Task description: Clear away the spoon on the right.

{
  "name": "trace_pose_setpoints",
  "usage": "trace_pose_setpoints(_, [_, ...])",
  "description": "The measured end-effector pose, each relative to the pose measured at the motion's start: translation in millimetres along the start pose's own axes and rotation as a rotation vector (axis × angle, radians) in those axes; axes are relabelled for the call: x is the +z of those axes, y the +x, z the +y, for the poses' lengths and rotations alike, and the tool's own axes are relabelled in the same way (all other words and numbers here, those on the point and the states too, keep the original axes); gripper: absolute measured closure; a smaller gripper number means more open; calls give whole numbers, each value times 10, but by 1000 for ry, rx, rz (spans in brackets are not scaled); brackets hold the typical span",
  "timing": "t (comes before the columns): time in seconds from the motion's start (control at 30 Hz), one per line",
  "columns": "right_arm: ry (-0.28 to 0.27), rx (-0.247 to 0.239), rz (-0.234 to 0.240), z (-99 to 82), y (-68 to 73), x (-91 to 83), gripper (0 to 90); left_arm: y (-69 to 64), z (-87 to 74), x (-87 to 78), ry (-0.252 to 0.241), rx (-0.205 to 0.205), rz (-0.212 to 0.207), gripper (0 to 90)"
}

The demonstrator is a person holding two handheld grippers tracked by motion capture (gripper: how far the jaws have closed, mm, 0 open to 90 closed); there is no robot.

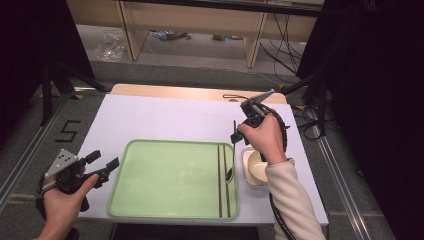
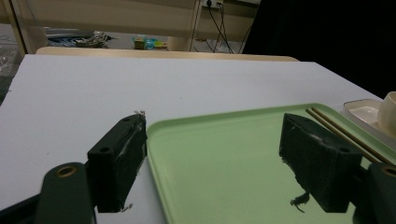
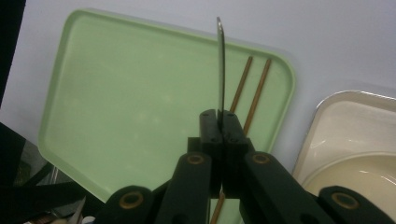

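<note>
Right claw [image 3: 219, 122] is clamped shut on a spoon [image 3: 221, 65] handle, held above the green tray [image 1: 165, 205] beside the chopsticks [image 1: 223, 180]. Thin grip: spoon may be pivoted or dropped onto them. Left claw [image 2: 219, 154] is held wide open, empty.

The spoon [image 3: 221, 65] handle's lower part is hidden between the closed jaws. The bowl [image 3: 359, 172] runs off the right gripper view's edge. The person's hand [image 1: 265, 140] covers part of the bowl in the high view.

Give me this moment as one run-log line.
right gripper: shut on spoon, above tray's right side | left gripper: open, at tray's left rim | chopsticks: lying in tray | bowl: right of tray
</note>
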State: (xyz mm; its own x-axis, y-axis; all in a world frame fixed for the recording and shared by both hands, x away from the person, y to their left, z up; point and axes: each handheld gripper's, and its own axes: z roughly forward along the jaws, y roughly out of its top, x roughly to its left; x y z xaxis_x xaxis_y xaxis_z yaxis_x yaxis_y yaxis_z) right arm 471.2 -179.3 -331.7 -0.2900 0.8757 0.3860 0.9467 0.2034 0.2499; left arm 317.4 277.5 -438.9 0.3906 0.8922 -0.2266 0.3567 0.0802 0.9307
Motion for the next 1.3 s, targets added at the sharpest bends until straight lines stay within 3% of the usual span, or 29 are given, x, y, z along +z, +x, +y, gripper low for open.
trace_pose_setpoints(0.03, [0,-18,1,2,7,13,900,-1,1,0,1,0,0,230])
trace_pose_setpoints(0.07, [11,7,0,2,35,20,900,-1,1,1,1,2,0,230])
trace_pose_setpoints(0.17, [14,-26,0,7,48,80,900,-1,1,2,1,2,0,230])
trace_pose_setpoints(0.2, [29,-11,-3,7,70,91,900,-1,2,1,1,1,0,229])
trace_pose_setpoints(0.23, [1,-54,-4,9,47,121,900,-1,2,1,-1,0,0,230])
trace_pose_setpoints(0.27, [-7,-63,-1,10,51,140,900,-1,2,-1,-3,-1,0,230])
trace_pose_setpoints(0.53, [21,-63,6,21,119,220,900,-4,5,-3,-4,-1,0,230])
trace_pose_setpoints(0.57, [47,-28,9,19,154,214,900,-3,5,-4,-4,-1,2,230])
trace_pose_setpoints(0.7, [25,-49,20,21,178,274,900,-1,1,6,2,3,-3,230])
trace_pose_setpoints(0.73, [28,-41,22,22,190,293,900,-4,1,7,2,4,-3,230])
trace_pose_setpoints(0.77, [41,-63,26,31,182,305,900,-5,1,6,2,3,-3,230])
trace_pose_setpoints(0.8, [60,-37,27,32,205,316,900,-6,1,6,2,3,-3,230])
trace_pose_setpoints(0.83, [69,-44,22,37,204,334,900,-5,1,6,3,4,-2,230])
trace_pose_setpoints(0.87, [63,-65,26,38,196,360,900,-3,0,6,3,4,-2,230])
trace_pose_setpoints(0.9, [73,-31,31,38,219,368,900,-4,-1,6,3,3,-2,230])
trace_pose_setpoints(0.93, [66,-54,31,43,215,388,900,-5,0,6,3,4,-2,230])
trace_pose_setpoints(0.97, [74,-34,40,42,227,391,900,-6,0,5,2,3,-2,231])
trace_pose_setpoints(1.1, [66,-62,40,51,226,449,900,-1,-1,4,2,2,-3,231])
trace_pose_setpoints(1.13, [69,-43,48,51,241,469,900,-2,0,4,1,2,-3,231])
trace_pose_setpoints(1.27, [87,-47,45,59,263,530,900,-2,0,4,2,2,-4,231])
trace_pose_setpoints(1.3, [82,-68,49,57,253,552,900,-2,0,4,1,1,-4,231])
